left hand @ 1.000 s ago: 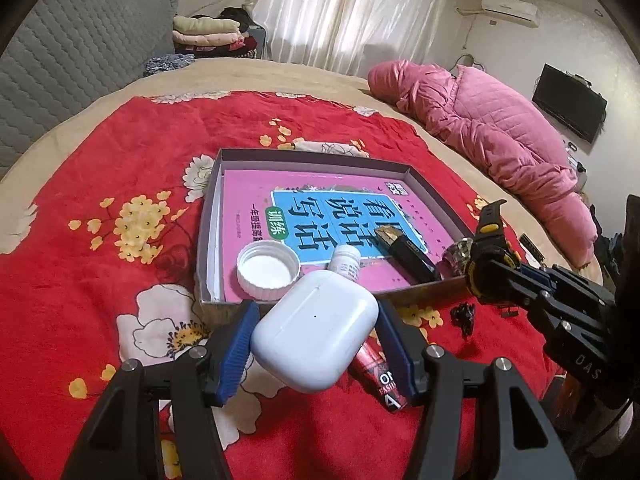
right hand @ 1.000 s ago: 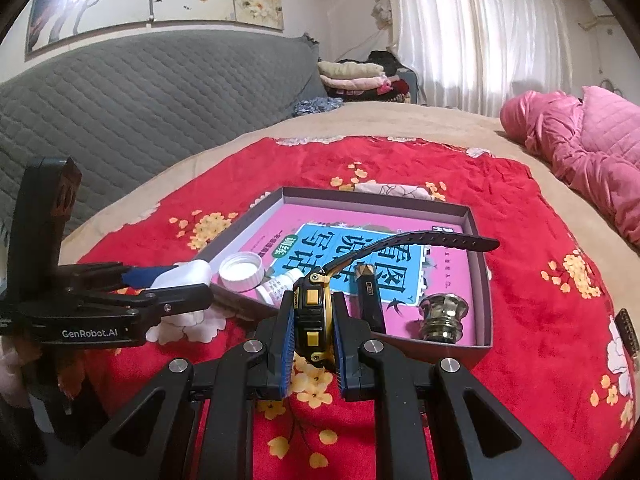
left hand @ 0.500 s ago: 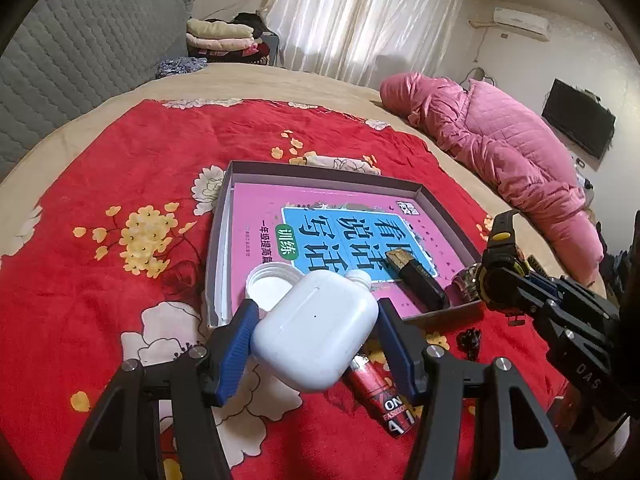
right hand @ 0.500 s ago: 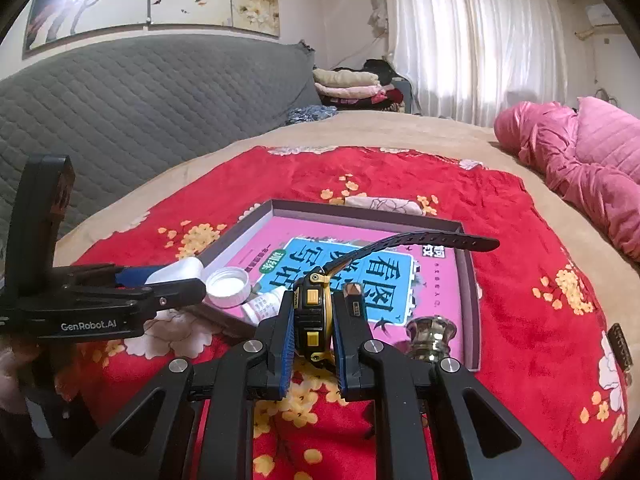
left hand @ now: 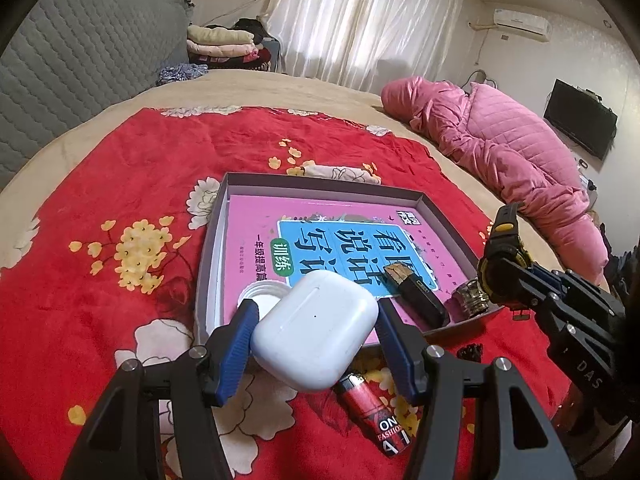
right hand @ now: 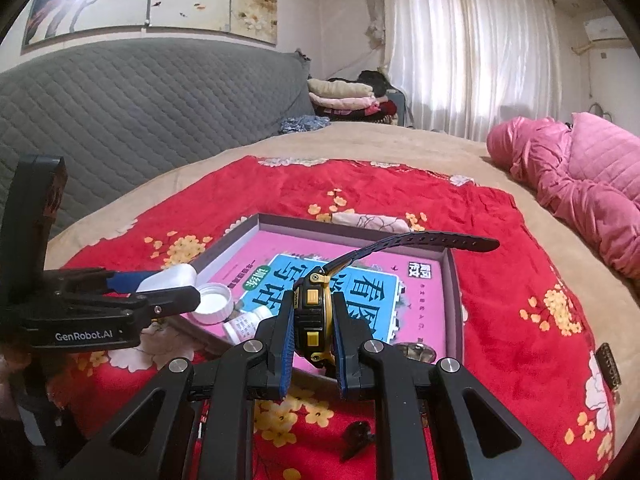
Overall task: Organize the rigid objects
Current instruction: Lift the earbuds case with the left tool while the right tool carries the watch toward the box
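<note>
My left gripper (left hand: 316,336) is shut on a white earbud case (left hand: 316,330), held above the near edge of a grey tray (left hand: 320,182). My right gripper (right hand: 314,320) is shut on a black and yellow watch (right hand: 314,308) whose strap (right hand: 420,240) sticks out over the tray (right hand: 454,280). The tray holds a pink book (left hand: 256,220), a white cap (right hand: 212,304), a small white bottle (right hand: 246,322), a black lighter (left hand: 416,292) and a metal knob (left hand: 470,298). The right gripper shows in the left wrist view (left hand: 504,276), by the tray's right corner.
A red lighter (left hand: 372,416) and a small black clip (left hand: 472,350) lie on the red flowered blanket (left hand: 100,184) in front of the tray. A pink quilted jacket (left hand: 500,148) lies at the right. A grey headboard (right hand: 140,100) stands at the left.
Both grippers have drawn back and risen a little from the tray, each keeping hold of its object. The tray's contents have not moved.
</note>
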{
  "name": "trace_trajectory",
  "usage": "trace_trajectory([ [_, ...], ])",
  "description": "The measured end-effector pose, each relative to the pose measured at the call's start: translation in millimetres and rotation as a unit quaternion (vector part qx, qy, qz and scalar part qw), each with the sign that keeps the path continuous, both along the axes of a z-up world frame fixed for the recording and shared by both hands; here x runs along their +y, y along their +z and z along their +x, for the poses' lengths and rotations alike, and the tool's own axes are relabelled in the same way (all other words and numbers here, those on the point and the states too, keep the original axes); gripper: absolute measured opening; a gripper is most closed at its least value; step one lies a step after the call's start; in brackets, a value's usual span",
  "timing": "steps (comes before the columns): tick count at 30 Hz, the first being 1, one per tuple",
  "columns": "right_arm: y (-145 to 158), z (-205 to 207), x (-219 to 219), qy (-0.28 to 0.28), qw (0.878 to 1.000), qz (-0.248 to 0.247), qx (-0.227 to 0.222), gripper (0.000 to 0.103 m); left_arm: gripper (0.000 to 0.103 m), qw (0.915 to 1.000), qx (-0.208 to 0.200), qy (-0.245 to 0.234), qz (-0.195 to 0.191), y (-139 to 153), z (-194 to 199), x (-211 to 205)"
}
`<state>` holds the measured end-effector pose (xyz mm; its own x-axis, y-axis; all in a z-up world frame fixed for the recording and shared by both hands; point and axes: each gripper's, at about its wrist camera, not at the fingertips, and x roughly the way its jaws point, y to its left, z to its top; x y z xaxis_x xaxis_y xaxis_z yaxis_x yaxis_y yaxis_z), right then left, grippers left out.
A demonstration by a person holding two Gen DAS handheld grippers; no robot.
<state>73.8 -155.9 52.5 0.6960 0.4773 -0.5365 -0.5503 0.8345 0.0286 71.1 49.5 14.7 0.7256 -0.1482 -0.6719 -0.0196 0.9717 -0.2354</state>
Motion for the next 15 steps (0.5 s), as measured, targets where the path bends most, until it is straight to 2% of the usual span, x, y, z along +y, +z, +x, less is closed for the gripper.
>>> trace_trajectory([
  [6, 1.7, 3.4, 3.2, 0.000, 1.000, -0.010, -0.012, 0.017, 0.060, 1.0000, -0.001, 0.009, 0.003, -2.1, 9.8, 0.5],
  [15, 3.9, 11.6, 8.7, -0.002, 0.999, -0.023, -0.025, 0.017, 0.060, 0.9990, -0.009, 0.041, -0.017, 1.6, 26.3, 10.0],
])
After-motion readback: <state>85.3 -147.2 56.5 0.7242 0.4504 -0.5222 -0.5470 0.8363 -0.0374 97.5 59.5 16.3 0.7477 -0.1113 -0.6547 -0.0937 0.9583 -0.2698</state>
